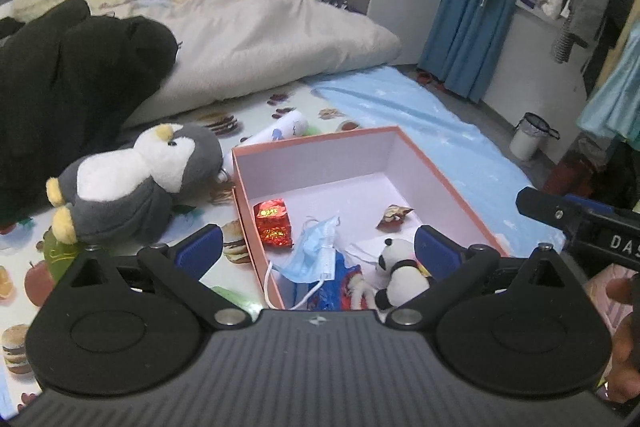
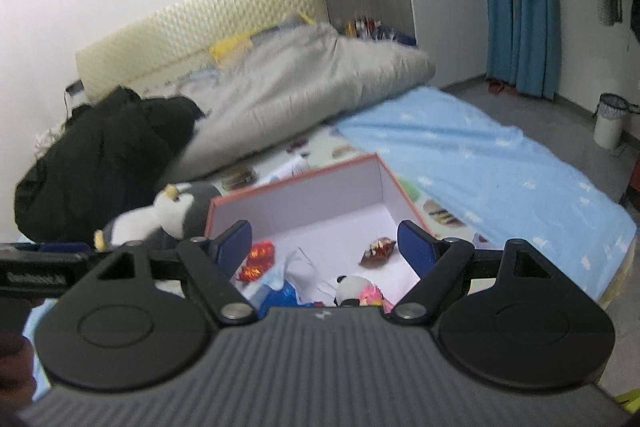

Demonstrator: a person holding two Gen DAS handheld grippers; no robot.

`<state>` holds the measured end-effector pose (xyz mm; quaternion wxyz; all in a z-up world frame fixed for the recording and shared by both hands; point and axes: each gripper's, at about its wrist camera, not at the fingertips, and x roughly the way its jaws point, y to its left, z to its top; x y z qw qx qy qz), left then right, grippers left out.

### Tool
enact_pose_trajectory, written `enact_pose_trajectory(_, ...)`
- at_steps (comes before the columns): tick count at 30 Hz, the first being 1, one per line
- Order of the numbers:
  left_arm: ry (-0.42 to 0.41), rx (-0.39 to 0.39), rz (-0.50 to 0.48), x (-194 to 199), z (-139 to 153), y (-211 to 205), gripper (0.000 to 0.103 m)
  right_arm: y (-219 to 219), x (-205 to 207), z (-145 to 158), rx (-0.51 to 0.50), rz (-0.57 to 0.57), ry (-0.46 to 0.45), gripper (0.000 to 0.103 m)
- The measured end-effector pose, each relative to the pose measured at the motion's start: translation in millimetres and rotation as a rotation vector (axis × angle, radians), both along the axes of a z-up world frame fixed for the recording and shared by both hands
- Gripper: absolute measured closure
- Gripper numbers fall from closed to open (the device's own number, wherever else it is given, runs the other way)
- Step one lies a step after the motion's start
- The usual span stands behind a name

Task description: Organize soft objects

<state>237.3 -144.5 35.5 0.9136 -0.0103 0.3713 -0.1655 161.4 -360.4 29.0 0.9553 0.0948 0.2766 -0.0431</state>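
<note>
Between the blue fingers (image 1: pixel 200 251) sits a salmon-edged box (image 1: pixel 320 141) with pale lilac walls. Beyond the left one lies a grey-and-white penguin (image 1: pixel 136 183) on a food-printed sheet (image 1: pixel 288 103).

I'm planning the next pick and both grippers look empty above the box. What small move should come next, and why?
Probably swing the left gripper toward the penguin plush, jaws kept open. It lies on the mat just outside the pink box, whereas the panda plush and face mask lie inside. The right gripper is open and empty too, but the penguin lies nearer the left.
</note>
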Motion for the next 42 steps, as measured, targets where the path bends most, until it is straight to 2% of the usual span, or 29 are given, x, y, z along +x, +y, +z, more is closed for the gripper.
enact_pose_trajectory(10,-0.075,-0.015,0.002,-67,28,3,0.000,11,-53,18,-0.022,0.023,-0.039,0.021)
enact_pose_trajectory(20,-0.074,-0.020,0.053,-118,18,12,0.000,22,-89,-2,-0.032,0.080,-0.003,0.021)
enact_pose_trajectory(30,-0.061,-0.022,0.077,-140,-4,19,0.000,21,-106,-22,-0.018,0.098,0.011,0.021)
enact_pose_trajectory(35,-0.050,-0.018,0.078,-140,-13,17,0.000,25,-101,-27,-0.081,0.095,0.035,0.019)
enact_pose_trajectory(42,-0.047,-0.013,0.074,-138,-16,16,0.000,21,-101,-32,-0.051,0.092,0.044,0.019)
